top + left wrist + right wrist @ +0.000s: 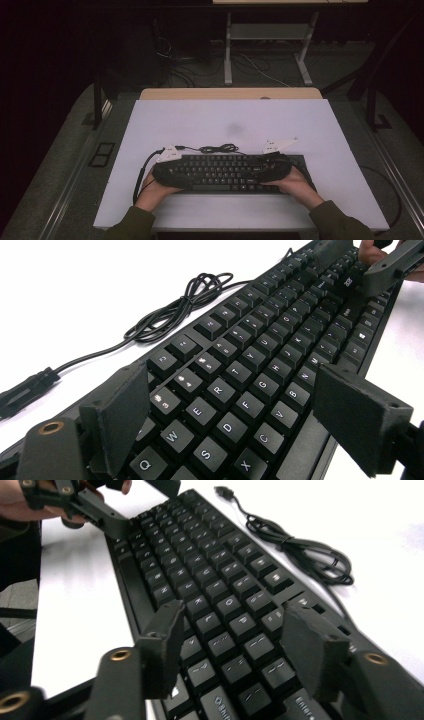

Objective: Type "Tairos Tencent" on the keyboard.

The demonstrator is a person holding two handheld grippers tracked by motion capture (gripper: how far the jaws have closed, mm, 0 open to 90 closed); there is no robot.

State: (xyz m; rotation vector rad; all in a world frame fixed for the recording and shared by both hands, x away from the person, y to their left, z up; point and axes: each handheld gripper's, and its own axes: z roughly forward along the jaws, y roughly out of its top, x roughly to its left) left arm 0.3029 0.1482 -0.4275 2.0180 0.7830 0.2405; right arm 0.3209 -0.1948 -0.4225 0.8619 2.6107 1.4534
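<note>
A black keyboard (220, 172) lies across the near middle of the white table top (235, 120). My left gripper (167, 172) is over its left end, and in the left gripper view it stands open (240, 420), one jaw by the number row and the other by the front edge. At the right end my right gripper (275, 170) is also open (237, 650), with its jaws spread above the keys near Enter. Nothing sits between either pair of jaws except the keys (260, 355) below. Each gripper view shows the other gripper (365, 265) (142, 502) at the keyboard's (210, 570) far end.
The keyboard's black cable (217, 148) lies coiled on the table just behind it, its plug (30, 385) loose. A gripper cable (140, 175) loops off the left side. The table's front edge is close behind my hands. Desk legs and floor cables stand beyond the table.
</note>
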